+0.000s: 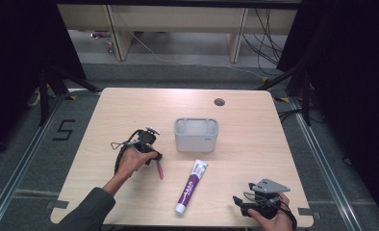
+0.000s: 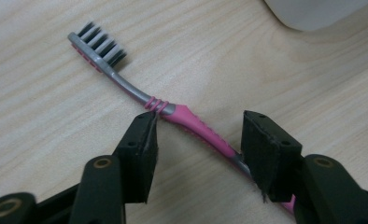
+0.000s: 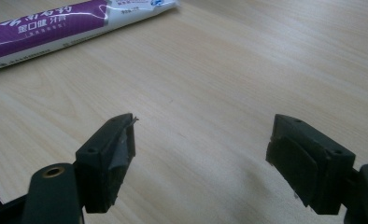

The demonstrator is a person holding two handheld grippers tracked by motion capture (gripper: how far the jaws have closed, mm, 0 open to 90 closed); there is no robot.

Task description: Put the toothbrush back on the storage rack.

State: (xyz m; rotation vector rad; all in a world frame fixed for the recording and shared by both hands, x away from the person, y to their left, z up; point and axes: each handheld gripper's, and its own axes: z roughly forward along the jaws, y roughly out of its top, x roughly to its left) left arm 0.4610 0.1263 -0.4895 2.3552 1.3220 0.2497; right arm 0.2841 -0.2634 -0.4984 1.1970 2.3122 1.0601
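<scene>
- Straddling the toothbrush (image 2: 191, 122), your left gripper (image 2: 198, 140) has its jaws part-way in, one on each side of the pink handle. The left pad (image 2: 142, 144) sits at the ribbed neck and the right pad (image 2: 266, 154) farther down the grip; whether they press yet, you cannot tell, so treat it as not yet held.
- Lying flat on the table (image 1: 130, 110) with bristles up and the head pointing away from you, the toothbrush offers only its thin handle; that is likely why you come in from above and across it.
- Resting near the front right corner, your right gripper (image 3: 201, 144) has its jaws wide with nothing but bare wood between them, well apart from the work, probably waiting its turn.
- Lying beyond it, between your two hands, is the tube (image 1: 191, 186): purple and white, cap towards you. It carries Chinese characters, too small for you to read.
- Standing farther back at mid-table, the grey holder (image 1: 196, 135) is open-topped and looks the likely home for the toothbrush; its small front mark is unreadable.
- A "5" (image 1: 64, 130) is taped on the floor at far left.
</scene>
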